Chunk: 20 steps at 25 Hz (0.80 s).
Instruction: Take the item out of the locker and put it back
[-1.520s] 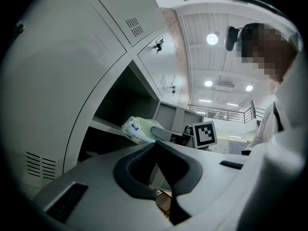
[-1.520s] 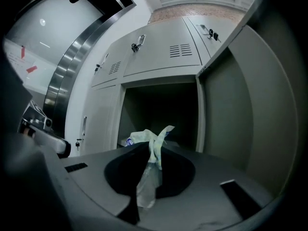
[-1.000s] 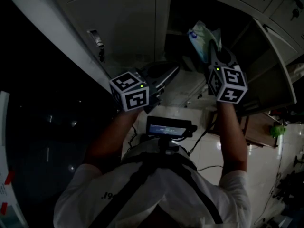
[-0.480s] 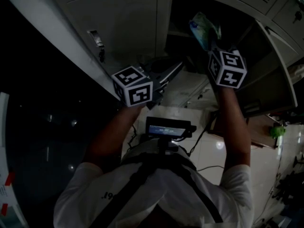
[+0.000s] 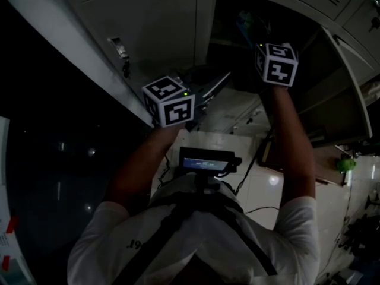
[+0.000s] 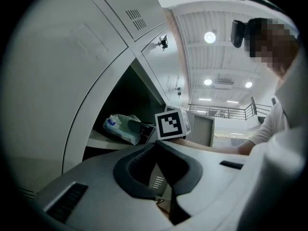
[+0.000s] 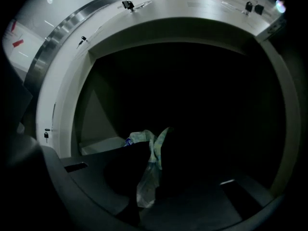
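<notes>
Wipes packet (image 6: 120,128) clamped in right gripper (image 7: 153,170), carried deeper into locker (image 7: 67,81) than a second ago, left gripper (image 6: 163,196) closed, empty.

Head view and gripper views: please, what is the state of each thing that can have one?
Grey metal locker door: open.
Soft white-green plastic pack: pinched, inside the locker compartment.
Right gripper: shut on the pack.
Left gripper: shut, empty, outside the locker.

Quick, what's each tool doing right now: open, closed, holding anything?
Left tool: closed, nothing between its jaws.
Right tool: closed on the plastic packet.
</notes>
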### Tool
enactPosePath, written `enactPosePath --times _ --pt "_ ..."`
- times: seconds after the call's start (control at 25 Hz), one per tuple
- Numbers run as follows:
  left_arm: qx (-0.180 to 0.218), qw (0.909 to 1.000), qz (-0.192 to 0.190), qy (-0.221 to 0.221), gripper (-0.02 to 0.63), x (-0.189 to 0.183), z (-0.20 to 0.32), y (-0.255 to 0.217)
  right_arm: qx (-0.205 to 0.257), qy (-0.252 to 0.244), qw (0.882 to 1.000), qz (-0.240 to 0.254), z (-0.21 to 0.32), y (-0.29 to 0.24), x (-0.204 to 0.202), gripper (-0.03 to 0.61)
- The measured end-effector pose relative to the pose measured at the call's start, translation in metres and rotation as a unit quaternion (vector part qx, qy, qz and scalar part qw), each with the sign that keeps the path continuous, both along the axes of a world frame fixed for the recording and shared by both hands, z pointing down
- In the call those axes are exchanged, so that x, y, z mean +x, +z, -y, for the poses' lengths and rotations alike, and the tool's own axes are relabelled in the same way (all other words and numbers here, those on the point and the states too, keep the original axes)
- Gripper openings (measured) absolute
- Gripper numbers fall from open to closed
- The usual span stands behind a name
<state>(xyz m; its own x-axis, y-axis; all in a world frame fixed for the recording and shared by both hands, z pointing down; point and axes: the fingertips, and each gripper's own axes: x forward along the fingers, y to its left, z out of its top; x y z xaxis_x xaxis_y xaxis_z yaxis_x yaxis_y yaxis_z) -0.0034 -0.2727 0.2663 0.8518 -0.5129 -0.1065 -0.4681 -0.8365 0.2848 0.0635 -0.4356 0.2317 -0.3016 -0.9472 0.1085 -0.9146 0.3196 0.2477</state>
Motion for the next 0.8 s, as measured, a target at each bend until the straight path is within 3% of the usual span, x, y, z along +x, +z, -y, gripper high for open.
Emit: enactPosePath --times 0.56,0.72,0.8 --pt "-0.003 1.0 -0.002 -0.004 0.002 -0.005 0.011 0.0 -0.018 0.044 0.998 -0.04 0.046 0.016 -0.01 0.023" --pt "-0.004 1.0 -0.004 -0.005 0.002 -0.008 0.014 0.001 -0.019 0.036 0.998 -0.049 0.05 0.018 -0.018 0.057" --pt "-0.005 1.0 -0.005 -0.006 0.002 -0.009 0.015 0.001 -0.019 0.033 0.998 -0.048 0.051 0.017 -0.02 0.119"
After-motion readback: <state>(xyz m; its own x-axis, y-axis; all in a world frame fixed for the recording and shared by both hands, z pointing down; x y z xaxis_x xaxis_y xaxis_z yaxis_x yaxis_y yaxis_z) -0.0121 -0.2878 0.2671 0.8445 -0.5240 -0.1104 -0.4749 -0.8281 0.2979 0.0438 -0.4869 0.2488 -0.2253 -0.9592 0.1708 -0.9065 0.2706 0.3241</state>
